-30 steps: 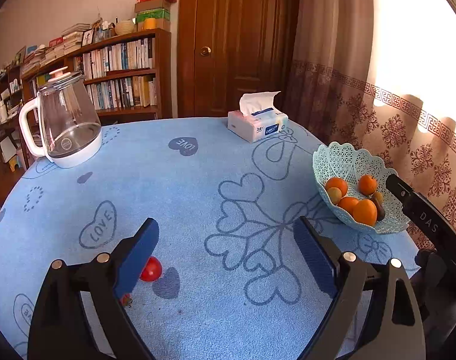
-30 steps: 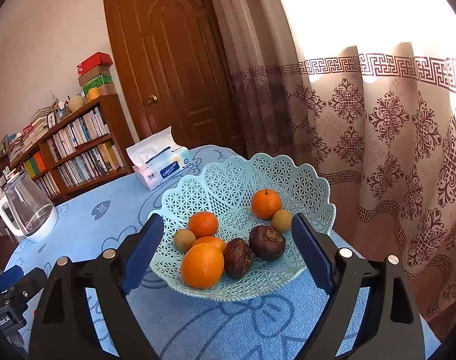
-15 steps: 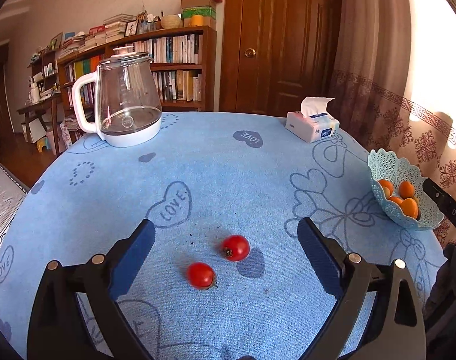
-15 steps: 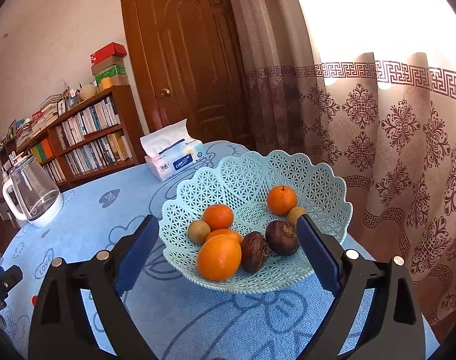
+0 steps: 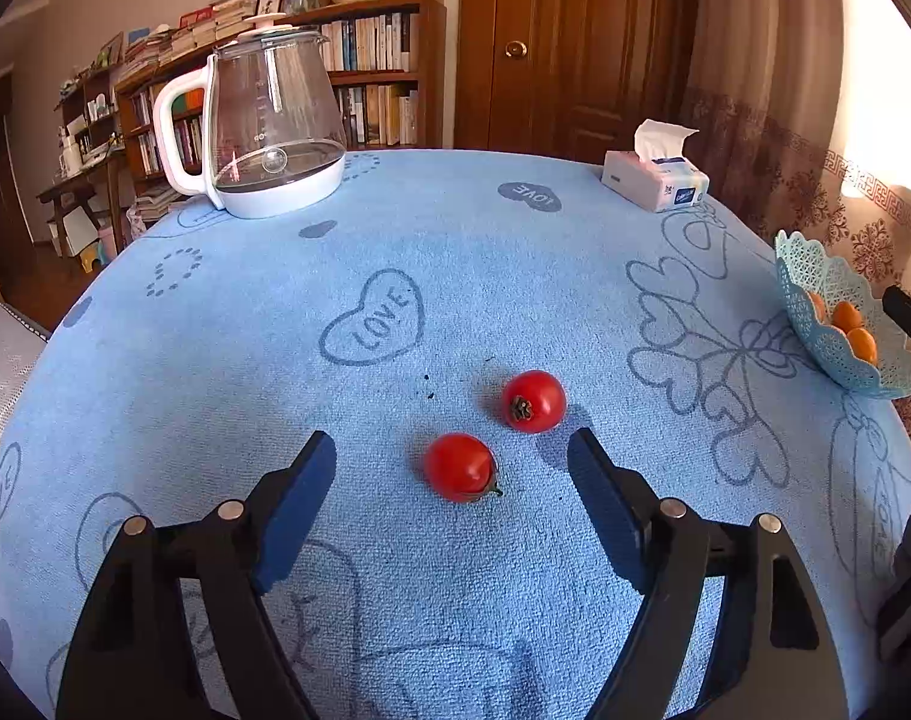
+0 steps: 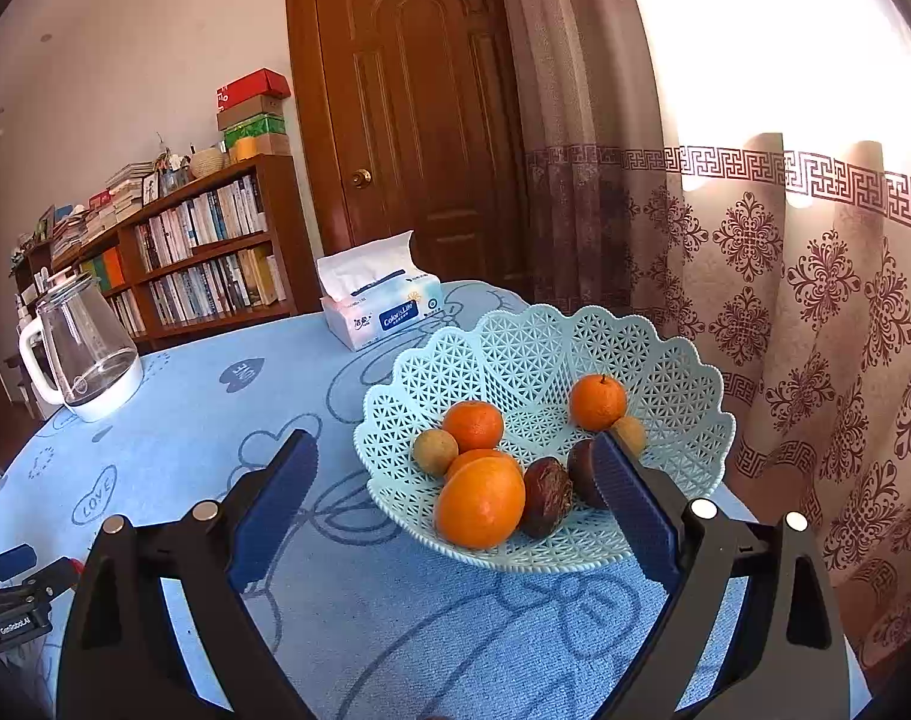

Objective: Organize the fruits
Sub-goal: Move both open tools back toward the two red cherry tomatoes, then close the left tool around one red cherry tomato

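The blue tablecloth (image 5: 455, 276) spread wide with the glass kettle (image 5: 269, 126) far back left, the tissue box (image 5: 656, 180) back right near the rim, and the lattice fruit basket (image 6: 545, 360) out by the right edge against the curtain, holding oranges (image 6: 482, 501), small brown fruits and two dark ones. The left gripper (image 5: 452, 468) hovered low with jaws wide apart and empty, the nearer tomato (image 5: 460, 467) lying between its fingers and the farther tomato (image 5: 533, 401) just beside it, bare cloth all around. The right gripper (image 6: 452, 468) hung spread and empty at the basket's near rim, one finger crossing in front of a dark fruit.
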A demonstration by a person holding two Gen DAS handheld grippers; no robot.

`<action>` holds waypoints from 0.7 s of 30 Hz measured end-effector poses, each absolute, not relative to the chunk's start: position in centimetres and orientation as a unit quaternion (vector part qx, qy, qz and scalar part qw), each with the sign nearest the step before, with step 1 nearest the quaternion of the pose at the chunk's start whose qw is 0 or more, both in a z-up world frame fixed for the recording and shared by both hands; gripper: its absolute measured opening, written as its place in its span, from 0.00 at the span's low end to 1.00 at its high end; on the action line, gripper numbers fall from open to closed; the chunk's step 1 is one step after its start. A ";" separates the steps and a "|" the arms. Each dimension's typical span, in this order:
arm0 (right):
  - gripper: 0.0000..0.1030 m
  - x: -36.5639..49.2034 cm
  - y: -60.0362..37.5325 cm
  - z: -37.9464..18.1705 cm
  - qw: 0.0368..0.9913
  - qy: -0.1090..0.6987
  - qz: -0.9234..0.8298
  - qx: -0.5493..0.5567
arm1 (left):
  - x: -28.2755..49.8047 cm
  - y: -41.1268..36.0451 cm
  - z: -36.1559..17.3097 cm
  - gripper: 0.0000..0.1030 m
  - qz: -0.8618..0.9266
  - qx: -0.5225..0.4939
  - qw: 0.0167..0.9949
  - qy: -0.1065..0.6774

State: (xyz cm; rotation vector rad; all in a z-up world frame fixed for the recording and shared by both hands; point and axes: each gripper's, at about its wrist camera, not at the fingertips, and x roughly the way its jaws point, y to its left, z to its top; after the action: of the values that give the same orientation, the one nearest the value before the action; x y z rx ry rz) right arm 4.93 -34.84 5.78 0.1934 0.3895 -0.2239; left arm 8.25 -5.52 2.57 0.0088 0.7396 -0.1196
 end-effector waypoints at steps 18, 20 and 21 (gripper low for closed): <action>0.91 5.3 -32.6 5.2 0.974 0.209 -0.064 0.064 | 9.0 -4.9 1.5 0.27 -0.080 -0.026 0.917 0.389; 0.91 5.3 -32.4 5.2 0.974 0.209 -0.057 0.061 | 8.7 -4.9 1.8 0.27 -0.073 -0.023 0.922 0.379; 0.91 5.4 -32.3 5.2 0.974 0.210 -0.053 0.061 | 8.6 -4.9 2.0 0.27 -0.070 -0.021 0.924 0.374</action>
State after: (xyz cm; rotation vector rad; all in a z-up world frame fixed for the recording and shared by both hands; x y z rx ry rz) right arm 5.36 -32.32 5.22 0.1228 0.4231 -0.1077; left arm 8.63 -4.92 1.96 -0.0434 0.7679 -0.1429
